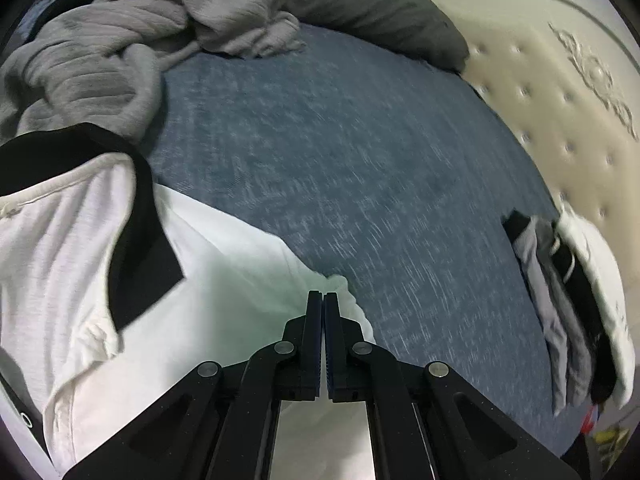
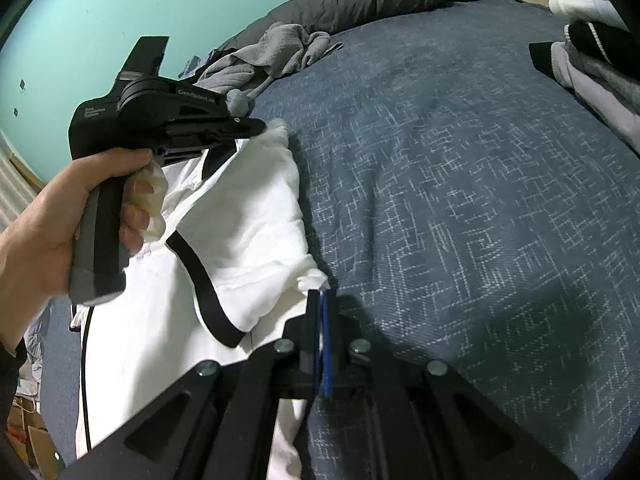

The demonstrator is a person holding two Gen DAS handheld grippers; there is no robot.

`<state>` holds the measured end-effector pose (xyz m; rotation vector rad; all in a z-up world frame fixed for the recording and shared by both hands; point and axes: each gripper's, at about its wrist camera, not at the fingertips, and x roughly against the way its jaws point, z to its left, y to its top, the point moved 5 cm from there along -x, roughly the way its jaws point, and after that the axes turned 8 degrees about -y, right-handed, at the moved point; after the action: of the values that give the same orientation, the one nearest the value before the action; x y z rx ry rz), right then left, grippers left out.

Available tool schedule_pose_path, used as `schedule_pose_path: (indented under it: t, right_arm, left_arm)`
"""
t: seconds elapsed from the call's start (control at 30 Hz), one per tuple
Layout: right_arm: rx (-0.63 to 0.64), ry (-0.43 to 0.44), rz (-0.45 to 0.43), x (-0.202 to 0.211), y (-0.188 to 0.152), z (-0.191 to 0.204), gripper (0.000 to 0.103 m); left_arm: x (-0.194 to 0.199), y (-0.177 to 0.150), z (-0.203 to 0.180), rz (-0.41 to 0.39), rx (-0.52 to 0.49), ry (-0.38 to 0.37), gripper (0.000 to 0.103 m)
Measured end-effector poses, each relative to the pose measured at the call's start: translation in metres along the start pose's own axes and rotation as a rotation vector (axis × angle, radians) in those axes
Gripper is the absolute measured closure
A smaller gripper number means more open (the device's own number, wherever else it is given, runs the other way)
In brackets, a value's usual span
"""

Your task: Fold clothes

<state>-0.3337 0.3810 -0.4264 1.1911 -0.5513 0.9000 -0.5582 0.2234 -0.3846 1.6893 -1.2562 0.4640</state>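
A white shirt [image 1: 224,280] with black trim [image 1: 140,240] lies bunched at the left of the blue bedspread [image 1: 360,152]. My left gripper [image 1: 322,295] has its jaws pressed together, and a fold of the white fabric pokes out just past the tips. From the right wrist view, a hand [image 2: 52,240] holds that left gripper [image 2: 262,126], which pinches the far corner of the white shirt [image 2: 248,216]. My right gripper [image 2: 320,294] is shut on the near corner of the same edge, with fabric bulging from its tips. The shirt edge hangs between the two grippers.
Crumpled grey clothes [image 1: 120,48] [image 2: 280,48] lie at the far left of the bed. A dark grey pillow [image 1: 368,4] is behind them. A stack of folded garments [image 1: 576,300] [image 2: 592,64] sits at the right edge. The cream mattress [image 1: 560,100] shows beyond.
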Motion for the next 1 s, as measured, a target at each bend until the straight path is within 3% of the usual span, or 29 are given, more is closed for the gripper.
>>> schedule_pose_path:
  t: [0.27,0.43,0.53,0.63,0.77,1.0]
  right_arm:
    - [-0.017,-0.028,0.006,0.002,-0.002,-0.01,0.103]
    - [-0.021,-0.031,0.024,-0.001,-0.005,-0.012,0.103]
    - [-0.037,-0.022,0.029,-0.002,-0.005,-0.014,0.103]
    - [-0.046,-0.014,0.027,-0.001,-0.005,-0.016,0.103]
    - [-0.077,-0.006,0.024,0.002,-0.003,-0.018,0.102]
    - [-0.143,0.016,-0.025,0.013,0.006,-0.026,0.101]
  left_arm:
    - [-0.005,0.009,0.013,-0.011,0.016,0.038,0.102]
    - [-0.012,0.003,0.02,0.033,0.041,0.024,0.102]
    - [-0.003,-0.001,0.014,0.028,-0.009,0.029,0.102]
    - [0.019,-0.003,0.013,0.008,-0.035,0.032,0.098]
    - [0.049,-0.014,0.017,-0.01,-0.061,0.032,0.079]
    - [0.067,-0.058,0.033,0.033,-0.065,0.047,0.079]
